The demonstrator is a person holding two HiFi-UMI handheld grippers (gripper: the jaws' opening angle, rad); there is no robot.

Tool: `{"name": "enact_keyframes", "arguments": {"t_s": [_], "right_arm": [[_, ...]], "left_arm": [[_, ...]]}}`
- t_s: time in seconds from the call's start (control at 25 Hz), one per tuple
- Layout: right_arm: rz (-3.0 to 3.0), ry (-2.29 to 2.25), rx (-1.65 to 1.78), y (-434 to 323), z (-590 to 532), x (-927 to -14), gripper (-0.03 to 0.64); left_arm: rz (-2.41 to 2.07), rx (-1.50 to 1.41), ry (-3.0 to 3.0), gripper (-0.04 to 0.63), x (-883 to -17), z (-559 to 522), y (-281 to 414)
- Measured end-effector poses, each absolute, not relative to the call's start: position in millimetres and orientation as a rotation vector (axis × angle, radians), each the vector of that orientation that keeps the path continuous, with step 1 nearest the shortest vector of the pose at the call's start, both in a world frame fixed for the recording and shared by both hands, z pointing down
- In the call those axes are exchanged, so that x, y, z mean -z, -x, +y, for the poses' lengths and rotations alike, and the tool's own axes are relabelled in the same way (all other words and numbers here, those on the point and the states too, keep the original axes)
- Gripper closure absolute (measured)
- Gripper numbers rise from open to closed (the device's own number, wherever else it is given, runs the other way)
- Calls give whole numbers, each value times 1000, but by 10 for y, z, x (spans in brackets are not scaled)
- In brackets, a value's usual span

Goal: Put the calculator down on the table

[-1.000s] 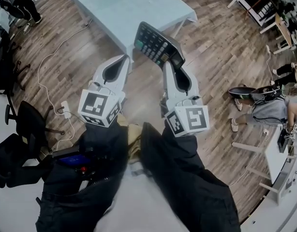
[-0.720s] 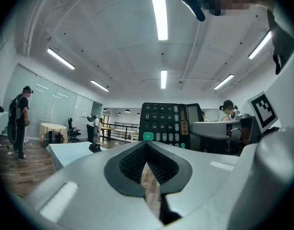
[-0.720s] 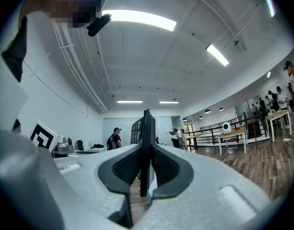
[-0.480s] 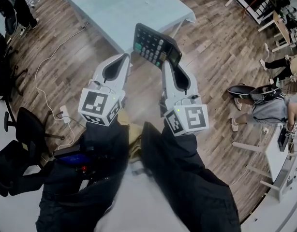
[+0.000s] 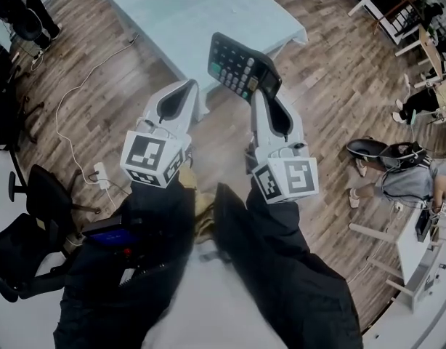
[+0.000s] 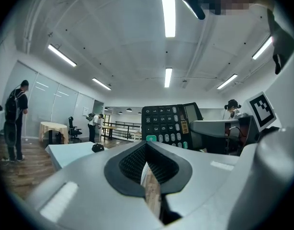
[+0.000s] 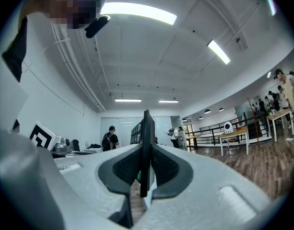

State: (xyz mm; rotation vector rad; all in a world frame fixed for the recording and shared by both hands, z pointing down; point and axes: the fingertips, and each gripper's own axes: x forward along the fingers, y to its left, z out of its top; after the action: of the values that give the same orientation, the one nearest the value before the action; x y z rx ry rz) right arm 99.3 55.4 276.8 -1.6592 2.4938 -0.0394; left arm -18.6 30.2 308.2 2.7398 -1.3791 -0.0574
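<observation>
In the head view both tongs have drawn nearer the pale tabletop, and the calculator stands tilted in the right tongs at the tabletop's near edge, held up over the wood floor. The left gripper view shows the left tongs closed with nothing between them, the calculator's keys beyond, and a small dark thing on the tabletop. In the right gripper view the calculator stands edge-on, clamped between the pads, under a white ceiling with strip lights.

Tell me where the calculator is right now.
In the head view, just right of centre, the calculator is up in the air, clamped by its edge in the right gripper, at the near edge of the pale blue table.
</observation>
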Motion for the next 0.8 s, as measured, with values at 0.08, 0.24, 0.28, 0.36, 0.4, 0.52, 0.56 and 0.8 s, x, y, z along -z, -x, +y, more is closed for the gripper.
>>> {"name": "enact_keyframes", "arguments": {"t_s": [0.08,0.24,0.28,0.36,0.4,0.52,0.56,0.8], "right_arm": [[2500,1655,47,-922,367,-2787,569],[2509,1659,62,-806,-35,-2789,569],[2511,1661,67,-777,-128,-2789,569],[2515,1666,72,-712,-308,-2783,569],[2517,1667,73,-677,-398,-2776,569],[2522,1670,73,-590,-667,-2750,569],[2523,1673,74,-568,-752,-2743,569],[2520,1694,67,-442,-1252,-2684,569]], "left_arm": [[-1387,50,-2728,599,-3113,131,273],[-1384,38,-2708,599,-3143,-251,393],[-1381,36,-2705,599,-3143,-342,419],[-1375,38,-2703,599,-3134,-522,477],[-1374,40,-2701,599,-3129,-613,509],[-1369,47,-2696,600,-3113,-888,586],[-1366,49,-2695,599,-3105,-976,606],[-1350,64,-2692,599,-3065,-1503,737]]}}
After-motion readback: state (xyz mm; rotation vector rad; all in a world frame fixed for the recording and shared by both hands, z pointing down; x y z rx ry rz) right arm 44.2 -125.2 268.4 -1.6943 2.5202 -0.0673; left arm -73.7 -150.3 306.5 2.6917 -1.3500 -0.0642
